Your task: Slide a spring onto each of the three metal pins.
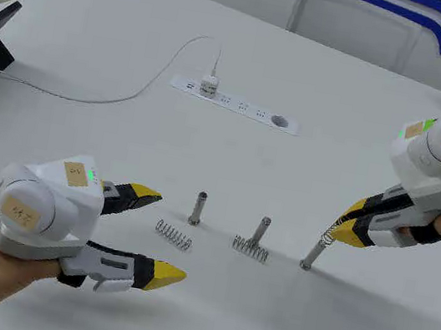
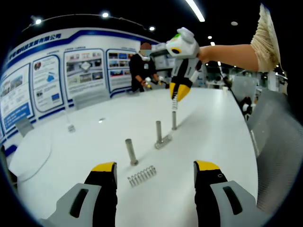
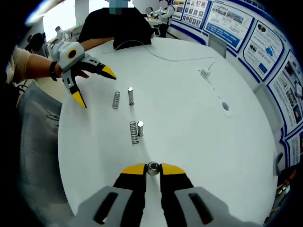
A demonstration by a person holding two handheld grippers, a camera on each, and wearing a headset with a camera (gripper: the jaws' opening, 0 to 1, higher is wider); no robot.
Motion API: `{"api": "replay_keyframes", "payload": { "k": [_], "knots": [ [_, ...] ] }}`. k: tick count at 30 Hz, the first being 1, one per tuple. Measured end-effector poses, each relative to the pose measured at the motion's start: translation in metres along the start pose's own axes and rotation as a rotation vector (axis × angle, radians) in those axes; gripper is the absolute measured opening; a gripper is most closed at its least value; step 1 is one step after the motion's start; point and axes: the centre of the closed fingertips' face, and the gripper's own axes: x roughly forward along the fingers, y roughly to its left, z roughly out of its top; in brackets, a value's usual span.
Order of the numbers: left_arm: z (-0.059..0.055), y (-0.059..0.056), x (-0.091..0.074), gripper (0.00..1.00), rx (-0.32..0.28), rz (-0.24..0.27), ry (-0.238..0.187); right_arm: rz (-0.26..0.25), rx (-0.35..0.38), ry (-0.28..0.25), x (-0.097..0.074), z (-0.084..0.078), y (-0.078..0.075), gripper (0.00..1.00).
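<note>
The right hand-held gripper (image 1: 343,229) had its yellow-tipped jaws pressed together on the upper end of a coil spring (image 1: 329,232), which hung from the tips toward 7 o'clock in the head view. The coil's lower end met the top of the nearest pin (image 1: 311,255), a short metal pin standing on the white desk (image 1: 142,25). Whether the coil had slipped over the pin's top could not be told. In the right gripper view the pinched coil showed end-on as a small ring between the tips.

At 9 o'clock from that pin stood the middle pin (image 1: 261,229), bare, with a loose spring (image 1: 250,249) lying flat on the desk at 6 o'clock, just beside its foot. Farther toward 9 o'clock stood the third pin (image 1: 198,208), also bare. A second loose spring (image 1: 173,235) lay at 7 o'clock from it, near but apart.

The left hand-held gripper (image 1: 165,235) was at 8 o'clock from the row of pins, its jaws spread wide and holding nothing, its tips pointing toward 3 o'clock. In the left gripper view the second loose spring lay on the desk just ahead of the gap between the jaws.

At 12 o'clock from the pins, well apart, a white power strip (image 1: 235,104) lay on the desk with a white plug (image 1: 209,86) in its 9 o'clock end.
</note>
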Motion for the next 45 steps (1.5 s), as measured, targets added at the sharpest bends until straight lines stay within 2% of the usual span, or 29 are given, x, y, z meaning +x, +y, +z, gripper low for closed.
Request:
{"api": "replay_keyframes", "payload": {
  "k": [15,35,45],
  "knots": [
    [0.000,-0.001,0.000,0.65,-0.003,-0.002,-0.002,0.025,0.006,0.032,0.009,-0.005,0.000,0.12],
    [-0.001,0.001,-0.004,0.64,-0.011,0.013,0.002,0.047,0.023,0.083,0.042,-0.024,0.006,0.12],
    [-0.001,0.000,-0.003,0.64,-0.016,0.022,0.008,0.044,0.025,0.072,0.052,-0.028,0.005,0.12]
  ]
}}
